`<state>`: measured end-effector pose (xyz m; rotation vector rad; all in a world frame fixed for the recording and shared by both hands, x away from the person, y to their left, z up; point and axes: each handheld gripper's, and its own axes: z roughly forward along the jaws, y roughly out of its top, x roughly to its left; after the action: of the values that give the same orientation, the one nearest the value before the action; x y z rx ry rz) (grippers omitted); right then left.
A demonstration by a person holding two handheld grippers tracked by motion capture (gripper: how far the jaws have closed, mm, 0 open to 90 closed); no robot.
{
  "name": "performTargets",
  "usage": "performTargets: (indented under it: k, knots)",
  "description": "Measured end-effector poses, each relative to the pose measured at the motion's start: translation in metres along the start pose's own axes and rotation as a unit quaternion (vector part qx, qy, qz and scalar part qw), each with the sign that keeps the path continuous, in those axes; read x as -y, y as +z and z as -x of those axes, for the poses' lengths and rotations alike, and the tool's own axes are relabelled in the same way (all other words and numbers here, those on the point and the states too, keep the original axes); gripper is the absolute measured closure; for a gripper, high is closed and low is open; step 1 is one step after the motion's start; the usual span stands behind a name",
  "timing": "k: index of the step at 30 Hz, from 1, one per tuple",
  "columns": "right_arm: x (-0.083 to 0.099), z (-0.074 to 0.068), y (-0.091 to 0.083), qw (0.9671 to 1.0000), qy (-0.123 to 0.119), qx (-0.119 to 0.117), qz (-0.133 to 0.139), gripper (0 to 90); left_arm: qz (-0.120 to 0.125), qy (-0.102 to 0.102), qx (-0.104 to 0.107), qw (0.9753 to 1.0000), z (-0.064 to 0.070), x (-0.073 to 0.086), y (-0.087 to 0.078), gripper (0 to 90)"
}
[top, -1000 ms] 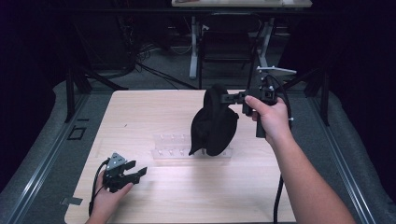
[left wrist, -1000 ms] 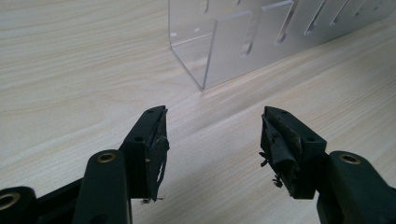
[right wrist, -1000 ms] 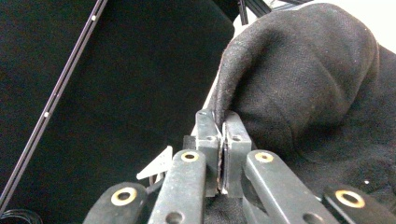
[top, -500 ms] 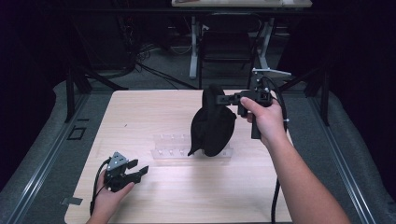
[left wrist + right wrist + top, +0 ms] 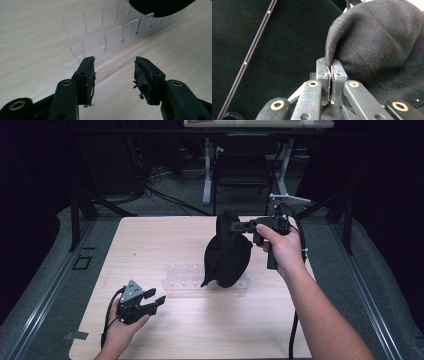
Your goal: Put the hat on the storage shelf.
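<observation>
A black cloth cap [image 5: 227, 255] hangs above the middle of the table, lifted by its edge. My right gripper [image 5: 234, 226] is shut on that edge, and in the right gripper view the black cap [image 5: 377, 47] is pinched between the closed jaws of the gripper [image 5: 330, 65]. The cap's lower end hangs over the right part of a clear plastic slotted rack [image 5: 185, 279]. My left gripper [image 5: 156, 298] rests low near the table's front left, open and holding nothing. In the left gripper view the open gripper [image 5: 114, 75] faces the clear rack [image 5: 110, 37] with the cap's underside [image 5: 160, 6] above it.
The light wooden table [image 5: 150, 240] stands on grey flooring. Behind its far edge are a dark chair [image 5: 242, 167], white table legs [image 5: 207, 170] and floor cables. A cable trails from each gripper toward the front edge.
My right gripper has lifted the cap a little higher and shifted it slightly left. The left gripper has stayed in place, still open.
</observation>
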<state>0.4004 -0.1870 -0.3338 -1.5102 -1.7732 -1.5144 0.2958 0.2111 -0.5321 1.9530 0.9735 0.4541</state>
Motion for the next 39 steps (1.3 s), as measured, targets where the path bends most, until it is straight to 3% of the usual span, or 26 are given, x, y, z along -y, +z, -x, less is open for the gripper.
performTargets:
  k: [14, 21, 27, 39]
  knots:
    - [0.000, -0.002, 0.002, 1.0000, -0.002, -0.002, -0.001, 86.8, 0.012, 0.043, 0.031, 0.9985, 0.035, -0.041, 0.021, 59.0]
    - [0.001, -0.003, 0.003, 1.0000, -0.003, -0.004, 0.000, 86.6, 0.016, 0.062, 0.035, 0.9973, 0.051, -0.056, 0.029, 60.9]
    - [0.001, -0.004, 0.004, 1.0000, -0.004, -0.004, 0.001, 86.5, 0.020, 0.084, 0.046, 0.9952, 0.068, -0.070, 0.035, 61.2]
    - [0.001, -0.005, 0.007, 0.9999, -0.005, -0.008, 0.002, 85.8, 0.031, 0.111, 0.061, 0.9914, 0.090, -0.089, 0.041, 67.8]
